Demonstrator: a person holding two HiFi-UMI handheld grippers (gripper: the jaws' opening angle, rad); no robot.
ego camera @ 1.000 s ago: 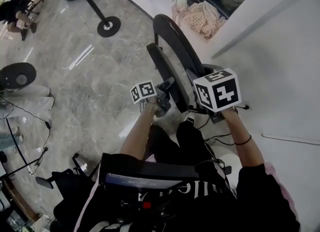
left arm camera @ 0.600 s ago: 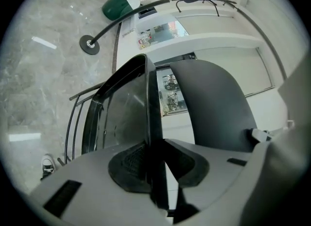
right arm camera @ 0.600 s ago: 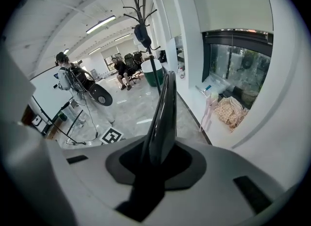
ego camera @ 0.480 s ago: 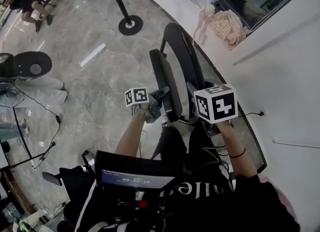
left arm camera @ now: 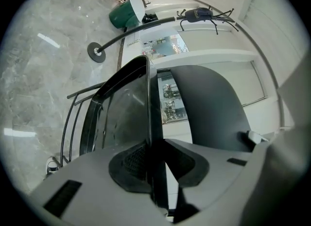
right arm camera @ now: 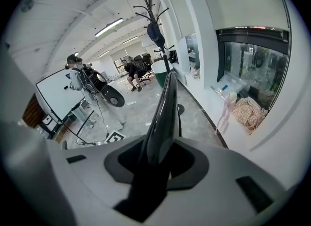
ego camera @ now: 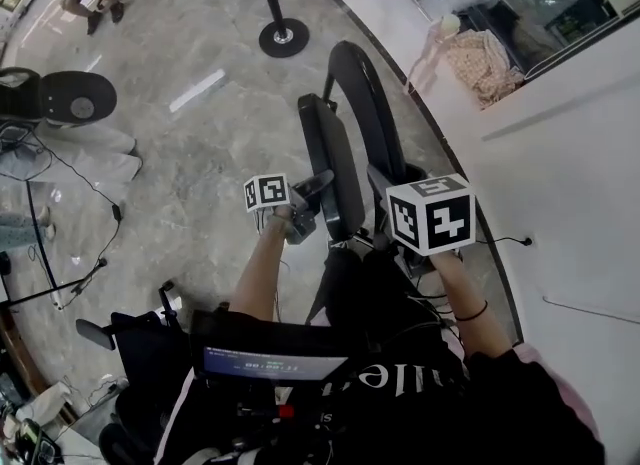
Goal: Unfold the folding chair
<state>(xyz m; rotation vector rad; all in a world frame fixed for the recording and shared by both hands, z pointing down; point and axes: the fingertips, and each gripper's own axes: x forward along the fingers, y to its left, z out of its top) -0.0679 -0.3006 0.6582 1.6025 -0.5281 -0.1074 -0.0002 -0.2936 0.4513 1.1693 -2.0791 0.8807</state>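
Folding chair (ego camera: 330, 153): black, upright on marble floor (ego camera: 200, 173), 12 o'clock from person, its two panels close together. Left gripper (ego camera: 308, 201) at chair's 9 o'clock, jaws narrow, clamped on edge of nearer panel (left arm camera: 126, 113). Right gripper (right arm camera: 158, 156) at chair's 3 o'clock, jaws just been opening, farther curved panel (right arm camera: 165, 108) between them, pads touching it. Stanchion base (ego camera: 283, 37) at 11 o'clock.

Glossy grey marble floor (ego camera: 200, 163). Bears the black chair (ego camera: 332, 158) upright at centre, a round black post base (ego camera: 283, 37) beyond it, and thin cables (ego camera: 116, 213) trailing along the left side, well apart from both.
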